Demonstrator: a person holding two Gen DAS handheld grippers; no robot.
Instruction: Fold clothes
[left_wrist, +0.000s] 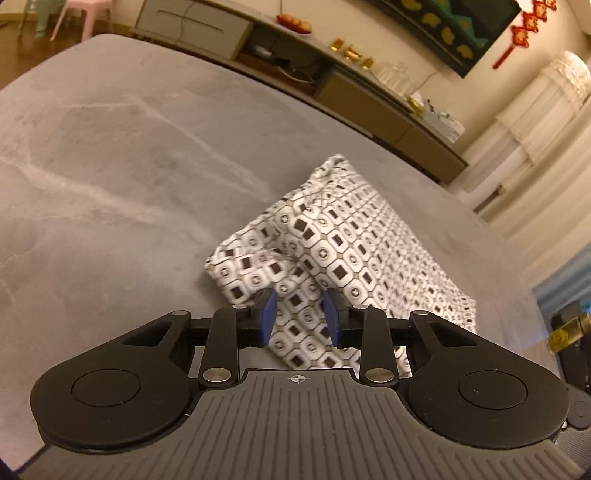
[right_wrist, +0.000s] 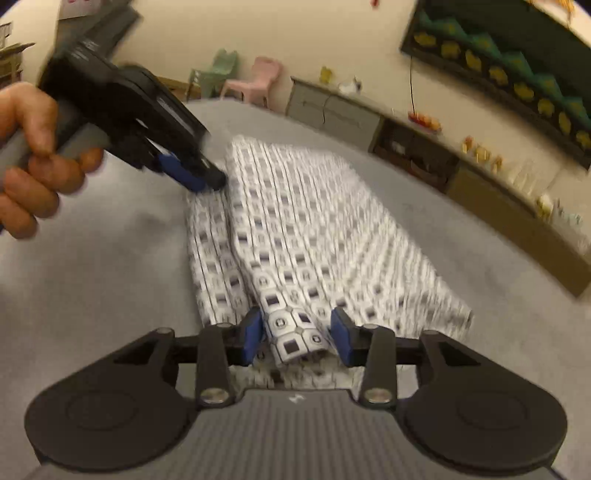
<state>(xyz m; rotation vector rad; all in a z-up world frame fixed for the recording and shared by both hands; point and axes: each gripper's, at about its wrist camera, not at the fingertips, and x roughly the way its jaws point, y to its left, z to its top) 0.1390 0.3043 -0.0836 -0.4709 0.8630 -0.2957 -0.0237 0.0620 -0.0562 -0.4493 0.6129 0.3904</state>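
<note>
A white cloth with a black square print (left_wrist: 351, 251) lies folded into a long strip on a grey padded surface (left_wrist: 110, 166). My left gripper (left_wrist: 299, 317) hovers over the strip's near corner. Its blue pads stand a little apart and the cloth shows flat beneath the gap. The right wrist view is blurred. There the cloth (right_wrist: 314, 229) runs away from me. My right gripper (right_wrist: 297, 338) is open around a raised fold at the near end, whose right side is clear of the pad. The left gripper (right_wrist: 212, 181), held by a hand (right_wrist: 33, 166), tips down at the far left corner.
The grey surface (right_wrist: 110, 277) extends wide to the left of the cloth. A long low sideboard (left_wrist: 332, 74) with small items runs along the wall beyond its far edge. A pink chair (right_wrist: 258, 81) and a green chair (right_wrist: 218, 70) stand at the back.
</note>
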